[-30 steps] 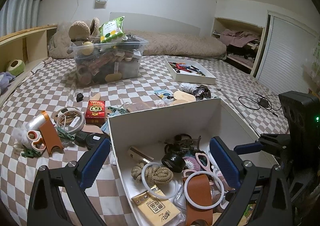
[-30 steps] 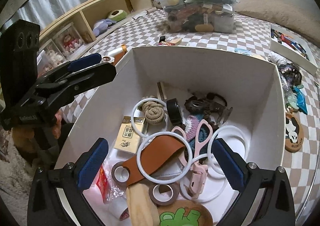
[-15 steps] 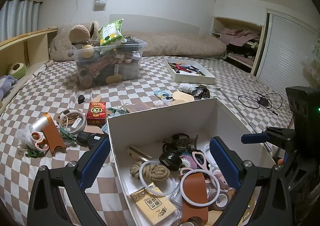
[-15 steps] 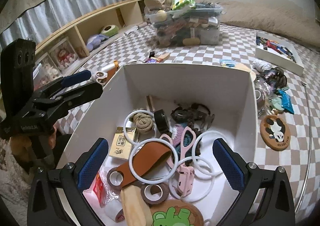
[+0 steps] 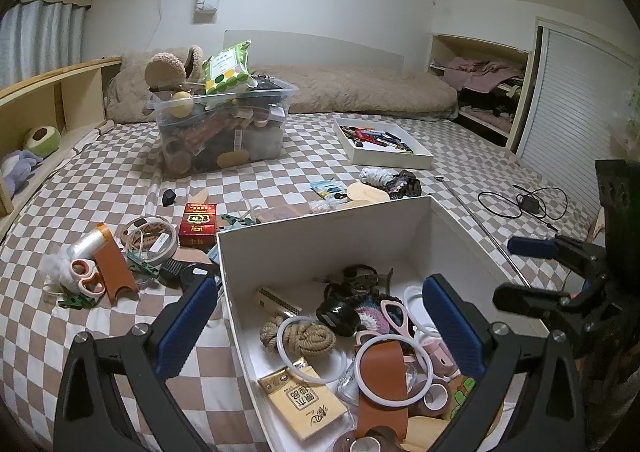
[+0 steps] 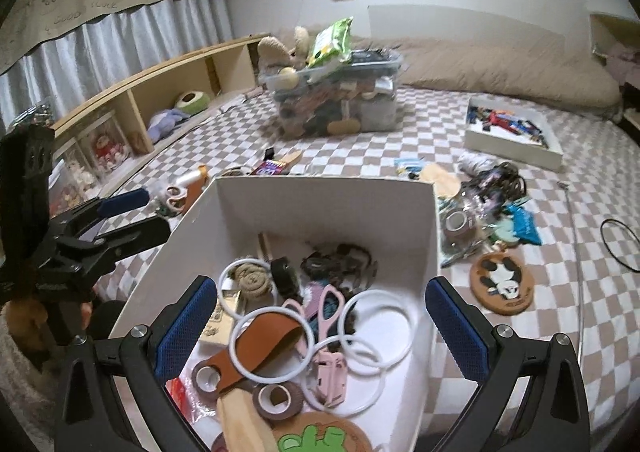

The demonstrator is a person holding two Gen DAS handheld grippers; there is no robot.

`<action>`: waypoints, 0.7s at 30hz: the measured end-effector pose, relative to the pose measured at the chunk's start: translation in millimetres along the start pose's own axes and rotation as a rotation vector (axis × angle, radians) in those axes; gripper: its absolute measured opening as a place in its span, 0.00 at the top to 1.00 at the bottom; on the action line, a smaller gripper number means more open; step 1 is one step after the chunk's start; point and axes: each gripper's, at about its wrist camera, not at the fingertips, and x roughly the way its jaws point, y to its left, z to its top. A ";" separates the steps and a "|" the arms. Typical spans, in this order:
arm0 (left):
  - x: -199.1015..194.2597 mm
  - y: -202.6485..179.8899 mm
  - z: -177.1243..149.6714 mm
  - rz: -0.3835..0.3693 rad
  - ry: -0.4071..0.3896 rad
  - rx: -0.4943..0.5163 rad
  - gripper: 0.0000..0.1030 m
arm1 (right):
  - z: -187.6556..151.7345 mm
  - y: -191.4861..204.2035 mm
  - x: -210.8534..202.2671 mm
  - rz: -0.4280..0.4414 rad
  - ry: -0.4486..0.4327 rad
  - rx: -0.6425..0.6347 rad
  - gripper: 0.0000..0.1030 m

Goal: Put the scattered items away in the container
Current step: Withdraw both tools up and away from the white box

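Observation:
A white box [image 5: 320,228] [image 6: 324,196] sits on the checkered bed, holding rope, white rings, pink scissors, tape rolls and a brown strap. My left gripper [image 5: 320,328] is open and empty above its near left edge. My right gripper [image 6: 320,324] is open and empty over the box's near side. Scattered items lie left of the box: a red box [image 5: 197,224], orange-handled scissors [image 5: 82,281], a brown strap piece [image 5: 114,264], a tape ring [image 5: 154,237]. Right of the box lie a panda coaster [image 6: 502,284], a tape roll [image 6: 458,223] and blue packets [image 6: 526,226].
A clear bin [image 5: 224,132] full of things stands at the back. A white tray [image 5: 382,144] of pens lies back right. A black cable [image 5: 524,204] lies at the right. A wooden shelf [image 6: 132,108] runs along the left side.
Both grippers have pulled back and lifted from the box, so it looks smaller and more of the bed shows. Both stay open and empty.

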 end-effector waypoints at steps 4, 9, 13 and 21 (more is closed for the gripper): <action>-1.6 -3.5 -0.8 0.016 0.009 0.018 0.00 | -0.3 -3.6 -4.1 -0.025 -0.026 0.006 0.00; -3.3 -6.5 -2.4 0.018 0.012 0.022 0.00 | -0.4 -7.6 -9.2 -0.048 -0.061 0.006 0.00; -4.8 -8.8 -2.6 0.017 0.011 0.025 0.00 | -0.5 -8.2 -12.3 -0.070 -0.076 -0.002 0.00; -6.1 -5.9 0.3 0.027 0.005 0.008 0.00 | 2.3 -17.7 -16.4 -0.084 -0.094 0.017 0.00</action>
